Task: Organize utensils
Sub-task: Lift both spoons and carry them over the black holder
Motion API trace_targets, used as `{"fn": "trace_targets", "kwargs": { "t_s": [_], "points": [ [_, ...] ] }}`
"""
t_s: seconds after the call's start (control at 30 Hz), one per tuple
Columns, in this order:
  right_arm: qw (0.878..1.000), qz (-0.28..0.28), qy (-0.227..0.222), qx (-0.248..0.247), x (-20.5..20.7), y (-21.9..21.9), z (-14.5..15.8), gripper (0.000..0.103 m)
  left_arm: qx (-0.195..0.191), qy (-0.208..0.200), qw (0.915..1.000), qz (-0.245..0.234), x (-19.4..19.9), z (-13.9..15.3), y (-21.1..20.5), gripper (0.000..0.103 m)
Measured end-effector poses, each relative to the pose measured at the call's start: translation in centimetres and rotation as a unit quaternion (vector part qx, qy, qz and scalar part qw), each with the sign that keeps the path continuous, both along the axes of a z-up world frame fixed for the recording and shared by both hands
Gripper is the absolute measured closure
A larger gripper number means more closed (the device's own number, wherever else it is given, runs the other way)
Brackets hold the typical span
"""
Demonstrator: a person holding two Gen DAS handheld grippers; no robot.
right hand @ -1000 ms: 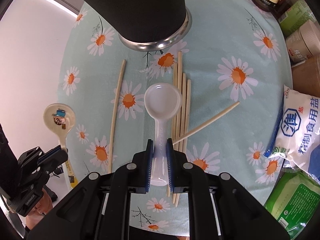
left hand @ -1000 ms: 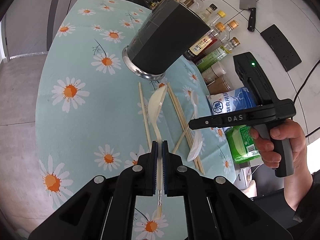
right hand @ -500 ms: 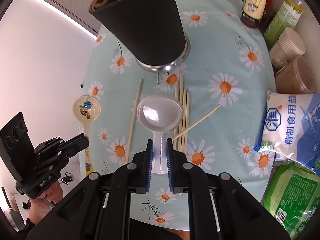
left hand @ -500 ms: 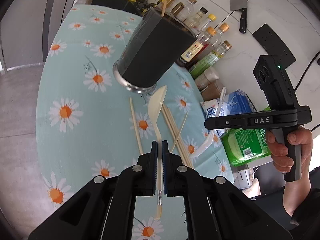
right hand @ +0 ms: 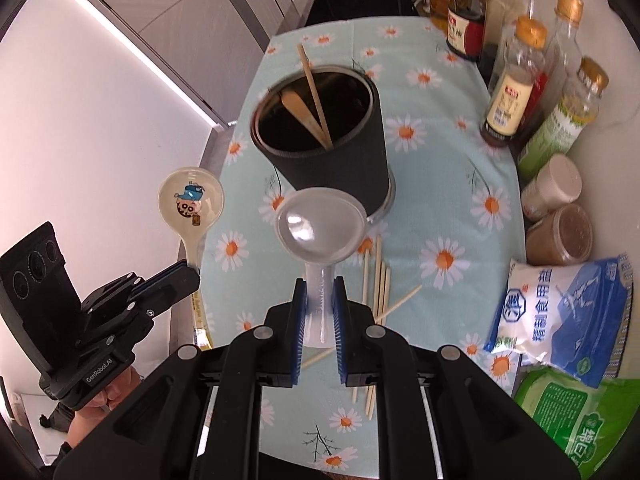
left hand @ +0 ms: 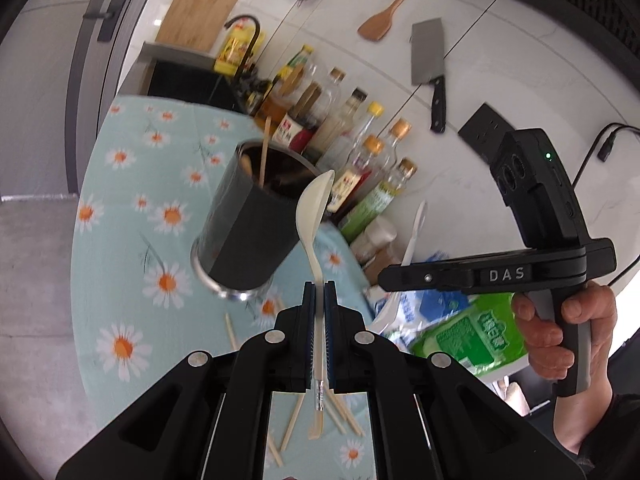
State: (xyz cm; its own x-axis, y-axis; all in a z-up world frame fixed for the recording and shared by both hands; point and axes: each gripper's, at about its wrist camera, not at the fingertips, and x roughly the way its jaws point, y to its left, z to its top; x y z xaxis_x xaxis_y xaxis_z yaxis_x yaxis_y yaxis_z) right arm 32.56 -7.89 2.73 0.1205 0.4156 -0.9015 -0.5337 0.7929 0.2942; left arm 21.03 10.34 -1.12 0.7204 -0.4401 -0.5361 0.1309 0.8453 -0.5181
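My left gripper (left hand: pixel 319 292) is shut on the handle of a cream cartoon-print spoon (left hand: pixel 312 212), held in the air beside the black utensil holder (left hand: pixel 248 232). The same spoon (right hand: pixel 191 200) shows in the right wrist view, left of the holder (right hand: pixel 332 152). My right gripper (right hand: pixel 320 292) is shut on a white plastic spoon (right hand: pixel 320 228), raised just in front of the holder. The holder contains a wooden chopstick (right hand: pixel 314 92) and a wooden spoon. Several chopsticks (right hand: pixel 378 276) lie on the daisy tablecloth (right hand: pixel 440 208) below.
Sauce and oil bottles (right hand: pixel 516 80) line the back right by the wall. Two jars (right hand: pixel 556 208), a blue salt bag (right hand: pixel 568 308) and a green bag (right hand: pixel 580 416) lie at the right. A cleaver (left hand: pixel 430 64) and wooden spatula (left hand: pixel 384 16) hang on the wall.
Both grippers have risen with their spoons from table level to about the height of the holder's rim. The views now tilt up and show the holder's opening.
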Motion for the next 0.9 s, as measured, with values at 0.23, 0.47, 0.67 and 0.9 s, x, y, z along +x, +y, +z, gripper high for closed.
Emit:
{"fn": "trace_targets", "kwargs": {
  "t_s": [0.23, 0.47, 0.67, 0.9],
  "points": [
    [0.999, -0.004, -0.027, 0.02, 1.9, 1.4, 3.1, 0.089, 0.0, -0.074, 0.9971, 0.017, 1.7, 3.6, 0.4, 0.1],
    [0.999, -0.02, -0.035, 0.031, 5.1, 2.5, 4.7, 0.089, 0.009, -0.134, 0.9904, 0.032, 3.8, 5.9, 0.7, 0.1],
    [0.998, -0.032, -0.04, 0.037, 7.1, 3.2, 6.2, 0.089, 0.029, -0.178, 0.9825, 0.044, 5.7, 6.6, 0.6, 0.1],
    [0.998, -0.046, -0.034, 0.039, 9.5, 4.1, 6.3, 0.089, 0.043, -0.208, 0.9753, 0.061, 8.5, 6.2, 0.5, 0.1]
  ]
}}
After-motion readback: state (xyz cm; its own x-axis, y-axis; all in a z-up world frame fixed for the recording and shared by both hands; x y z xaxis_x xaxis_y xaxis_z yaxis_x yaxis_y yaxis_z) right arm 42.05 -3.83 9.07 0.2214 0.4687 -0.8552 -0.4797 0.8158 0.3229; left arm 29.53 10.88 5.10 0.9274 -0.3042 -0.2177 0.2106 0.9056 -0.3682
